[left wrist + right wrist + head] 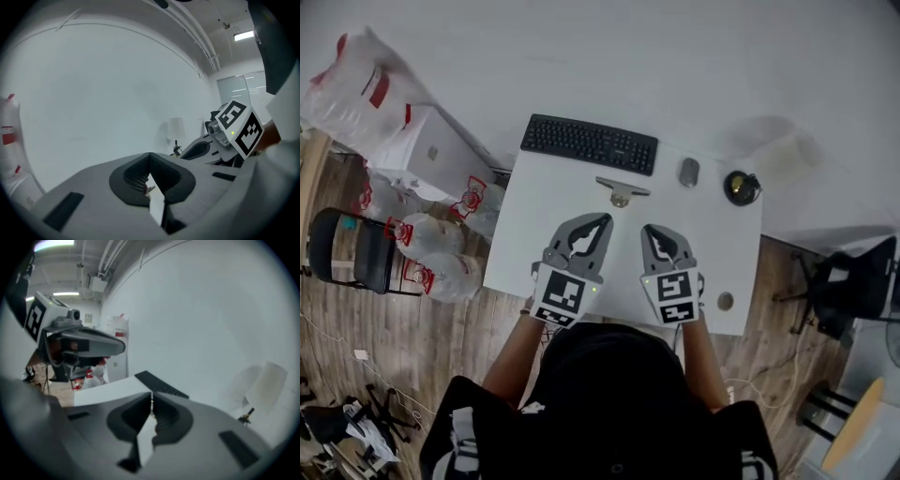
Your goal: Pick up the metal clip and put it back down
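The metal clip (622, 191) lies flat on the white table (542, 246), just in front of the keyboard. Both grippers hover over the table's near half, pointing toward the clip. My left gripper (605, 221) sits a short way to the near left of the clip, its jaws shut tip to tip with nothing held. My right gripper (650, 231) is beside it, to the near right of the clip, and is also shut and empty. The left gripper view has the closed tips (150, 154) against the white wall. In the right gripper view the closed tips (151, 393) point at the keyboard.
A black keyboard (590, 143) lies along the table's far edge, with a grey mouse (688, 172) and a black round object (741, 187) to its right. A small disc (725, 301) sits near the front right corner. Bags and a chair (352, 251) stand at the left.
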